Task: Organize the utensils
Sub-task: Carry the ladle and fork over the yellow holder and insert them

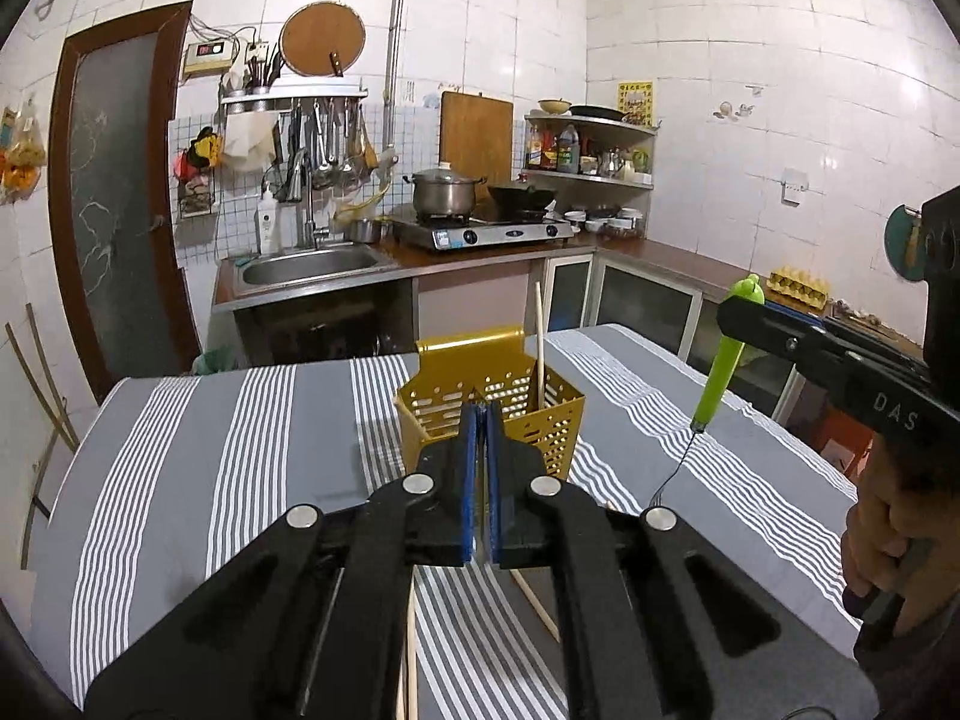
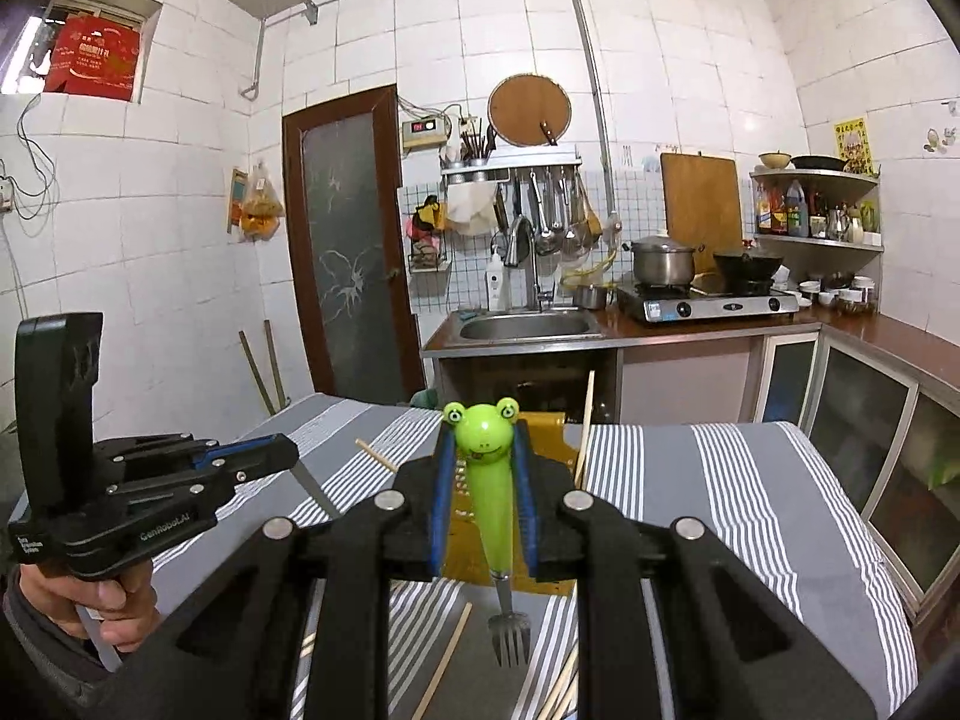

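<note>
On the striped grey-and-white cloth covering the surface (image 1: 210, 468), a yellow perforated utensil holder (image 1: 498, 396) is seen near the far edge, with one wooden chopstick (image 1: 539, 348) standing upright in its right-hand compartment. The left gripper (image 1: 483, 420) is held above the cloth just in front of the holder; its jaws are pressed fully together, and in the right wrist view a thin flat metal strip (image 2: 315, 491) is seen slanting down from the tip of that gripper (image 2: 288, 450), though what kind of utensil it is cannot be told. The right gripper (image 2: 483, 462) is held above the surface with its jaws drawn narrow and clamped on the green frog-headed fork (image 2: 489, 498): the frog face sits at the tip of the jaws, while the metal tines hang downward below them, clear of the cloth. In the left wrist view the same fork (image 1: 723, 366) is seen hanging from that gripper (image 1: 738, 315) to the right of the holder, well apart from it. Loose chopsticks (image 2: 444, 666) are lying scattered on the cloth beneath the grippers, and another chopstick (image 2: 375, 455) is lying nearer the holder. A hand (image 2: 114, 600) is wrapped around each gripper's handle.
</note>
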Demonstrator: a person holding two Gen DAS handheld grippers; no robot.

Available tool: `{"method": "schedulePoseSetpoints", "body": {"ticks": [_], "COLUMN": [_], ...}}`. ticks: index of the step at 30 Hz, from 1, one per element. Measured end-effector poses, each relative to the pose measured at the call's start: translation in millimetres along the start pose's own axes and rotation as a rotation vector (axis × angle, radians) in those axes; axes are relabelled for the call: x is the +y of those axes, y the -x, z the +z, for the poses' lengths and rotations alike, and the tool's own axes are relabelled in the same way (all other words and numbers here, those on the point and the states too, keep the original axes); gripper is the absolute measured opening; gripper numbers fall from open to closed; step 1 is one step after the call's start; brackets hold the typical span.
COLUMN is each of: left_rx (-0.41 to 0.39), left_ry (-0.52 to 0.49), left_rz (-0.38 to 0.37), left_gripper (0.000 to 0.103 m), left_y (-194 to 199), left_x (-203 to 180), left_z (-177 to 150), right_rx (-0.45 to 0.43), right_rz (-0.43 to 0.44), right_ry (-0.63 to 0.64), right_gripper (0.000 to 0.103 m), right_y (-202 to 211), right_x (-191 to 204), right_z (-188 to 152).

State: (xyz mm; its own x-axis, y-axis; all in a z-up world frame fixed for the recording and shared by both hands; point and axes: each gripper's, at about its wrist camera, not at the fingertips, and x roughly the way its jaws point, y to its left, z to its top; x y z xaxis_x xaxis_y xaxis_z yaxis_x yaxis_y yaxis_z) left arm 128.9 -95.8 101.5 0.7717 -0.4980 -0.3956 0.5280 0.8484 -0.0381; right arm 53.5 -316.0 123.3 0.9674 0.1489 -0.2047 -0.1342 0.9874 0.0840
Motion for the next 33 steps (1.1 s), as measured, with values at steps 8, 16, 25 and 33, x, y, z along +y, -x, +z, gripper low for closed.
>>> {"method": "schedulePoseSetpoints", "body": {"ticks": [8, 16, 25, 33], "left_rx": [-0.039, -0.106, -0.188, -0.233], "left_ry": [-0.005, -0.004, 0.019, -0.010], "left_rz": [0.000, 0.021, 0.037, 0.079], "left_gripper": [0.002, 0.002, 0.002, 0.002], "left_y": [9, 21, 22, 8], "left_x": [-1, -8, -11, -16], "left_z": [15, 39, 67, 82], "right_rx": [-0.051, -0.108, -0.190, -0.231], "right_rz": [0.005, -0.009, -0.029, -0.010], "right_ry": [-0.009, -0.003, 0.019, 0.017], "right_gripper": [0.019, 0.019, 0.019, 0.019], "right_y": [0, -2, 2, -10], "right_x": [-6, -8, -7, -11], "right_z": [16, 38, 68, 84]}}
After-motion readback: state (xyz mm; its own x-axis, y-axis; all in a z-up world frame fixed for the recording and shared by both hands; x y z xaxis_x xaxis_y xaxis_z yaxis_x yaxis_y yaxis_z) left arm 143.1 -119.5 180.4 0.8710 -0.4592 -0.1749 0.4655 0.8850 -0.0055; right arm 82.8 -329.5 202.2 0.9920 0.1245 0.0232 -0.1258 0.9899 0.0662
